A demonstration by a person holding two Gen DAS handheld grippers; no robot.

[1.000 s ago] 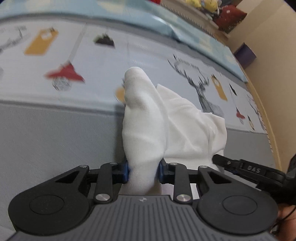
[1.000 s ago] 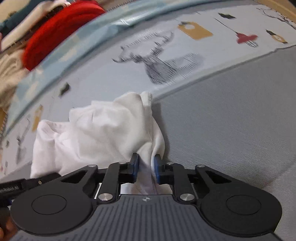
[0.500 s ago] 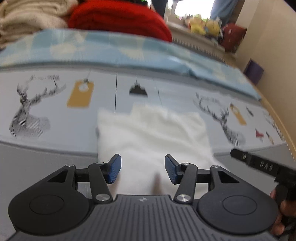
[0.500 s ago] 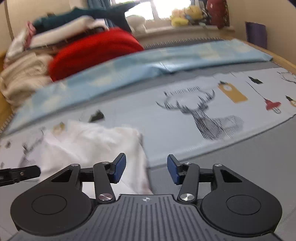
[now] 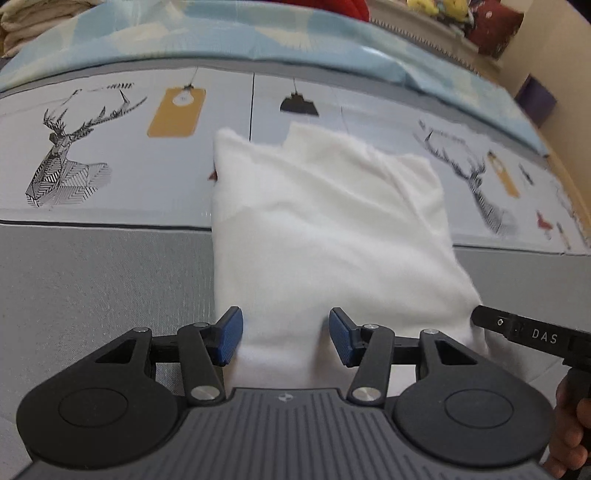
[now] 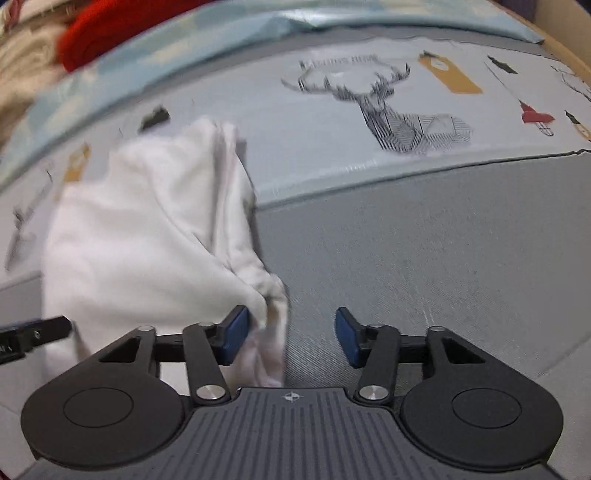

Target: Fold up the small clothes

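Grey woven bedding [image 5: 96,295] covers the near part of the surface in both wrist views, and beyond it runs a pale printed sheet [image 5: 110,155] with line-drawn deer heads, mustard tags and small black and red hanging lamps. Farther back lies a light blue patterned cover [image 5: 229,33], with a red knitted bundle [image 6: 110,33] and cream folded fabric [image 6: 26,74] piled behind it.

On the boundary between the grey bedding and the printed sheet lies the white garment [image 5: 325,229], folded into a rough rectangle with its far edge uneven, a collar-like bump in the middle. From the right wrist view its right side shows stacked, loosely bunched layers that trail down to a crumpled near corner [image 6: 269,295].

Over the garment's near edge, towards its left side, hovers the left gripper [image 5: 286,336]; its blue pads stand well apart, white cloth shows between them and neither pad presses on it. The right gripper [image 6: 291,334] is at the garment's near right corner, jaws likewise spread wide. The crumpled corner lies just beside its left pad, while grey bedding fills the rest of the gap; whether cloth and pad touch cannot be told.

At the lower right of the left wrist view a hand [image 5: 569,424] grips the black handle of the other tool.
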